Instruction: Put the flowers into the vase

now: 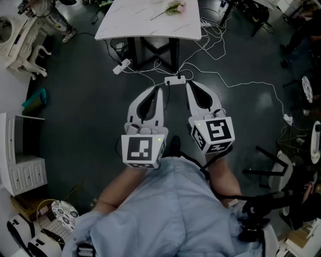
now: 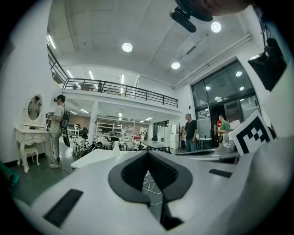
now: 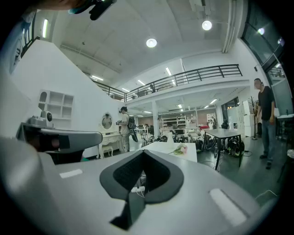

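Table: white marbled top (image 1: pixel 135 22) on a dark frame, standing on the floor.
On table: flowers (image 1: pixel 173 7) with pink blooms, lying flat, stems toward the left.
Floor: dark grey (image 1: pixel 85 110), bare surface.
On floor: white cables (image 1: pixel 241 83) in loose loops; one power strip (image 1: pixel 175 80) in front of the table, second strip (image 1: pixel 122 66) at its left leg.

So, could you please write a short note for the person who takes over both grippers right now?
Left gripper: shut, empty, held in front of the body.
Right gripper: shut, empty, beside the left one.
Flowers: lying on the white table ahead, probably too far to reach from here.
Vase: not clearly visible in any view.
Done: nothing; the flowers are not picked up.
Left: walk to the table, minding the cables on the floor, find the vase, grasp the flowers, put them in.
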Motion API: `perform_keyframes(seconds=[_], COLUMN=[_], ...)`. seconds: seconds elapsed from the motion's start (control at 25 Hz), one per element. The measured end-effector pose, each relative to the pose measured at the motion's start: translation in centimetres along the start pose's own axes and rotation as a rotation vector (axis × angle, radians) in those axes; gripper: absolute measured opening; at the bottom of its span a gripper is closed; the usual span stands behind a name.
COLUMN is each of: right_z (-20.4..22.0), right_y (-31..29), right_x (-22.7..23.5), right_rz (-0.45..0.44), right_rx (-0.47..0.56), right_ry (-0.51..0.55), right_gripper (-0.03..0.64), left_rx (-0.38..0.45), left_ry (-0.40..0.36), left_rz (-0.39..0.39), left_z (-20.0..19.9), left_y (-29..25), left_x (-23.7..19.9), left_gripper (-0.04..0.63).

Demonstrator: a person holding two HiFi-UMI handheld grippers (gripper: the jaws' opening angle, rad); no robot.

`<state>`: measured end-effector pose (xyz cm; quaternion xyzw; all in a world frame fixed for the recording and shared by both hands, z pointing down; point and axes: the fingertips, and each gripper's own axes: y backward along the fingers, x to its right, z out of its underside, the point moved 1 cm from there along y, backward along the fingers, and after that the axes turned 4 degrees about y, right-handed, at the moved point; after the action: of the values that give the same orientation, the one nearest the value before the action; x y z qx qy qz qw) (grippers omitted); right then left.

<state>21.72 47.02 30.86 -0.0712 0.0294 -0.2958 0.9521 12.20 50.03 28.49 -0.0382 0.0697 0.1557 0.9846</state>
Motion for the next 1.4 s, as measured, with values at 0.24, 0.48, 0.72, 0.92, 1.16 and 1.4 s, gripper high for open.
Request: perform_keyframes(seconds=[0.24,0.48,0.72,0.92,1.16,1.4], right_z=[-0.2,-0.2,-0.8,-0.7,-0.2,0.2], right_y=[-0.3,-1.6,-2.8,-3.8,-6.6,-10.6], right_x=[0.4,0.0,-0.9,-0.4,-1.1,1.7], right_rz=[0.0,-0.004,0.025,0.099,0.081,0.102], right_rx=[-0.003,-0.003,0.005,0.012,-0.002,0.003], right_ry=[-0.001,0.002,-0.006,-0.066,-0.073,-0.076], right_gripper=[0.0,0.0,0.002,0.002,0.002,0.002], left_rx=[-0.005,0.004,0.016,0.02,0.006,-0.037], left_ry=[0.003,0.01,0.03,0.036,0.059,0.064], left_rz=[-0.005,-0.006,-0.006,-0.033,-0.063,-0.048], left_z=[-0.6,-0.3,-0.7,-0.9,0.0,1.6], left_y=[-0.5,-0.7,-0.1,0.7,0.1,-4.3], left_x=[-0.1,-1.5,-3.9,-6.8,-9.7,-11.2], left_gripper=[0.003,0.004,0.003,0.005,0.003,0.003])
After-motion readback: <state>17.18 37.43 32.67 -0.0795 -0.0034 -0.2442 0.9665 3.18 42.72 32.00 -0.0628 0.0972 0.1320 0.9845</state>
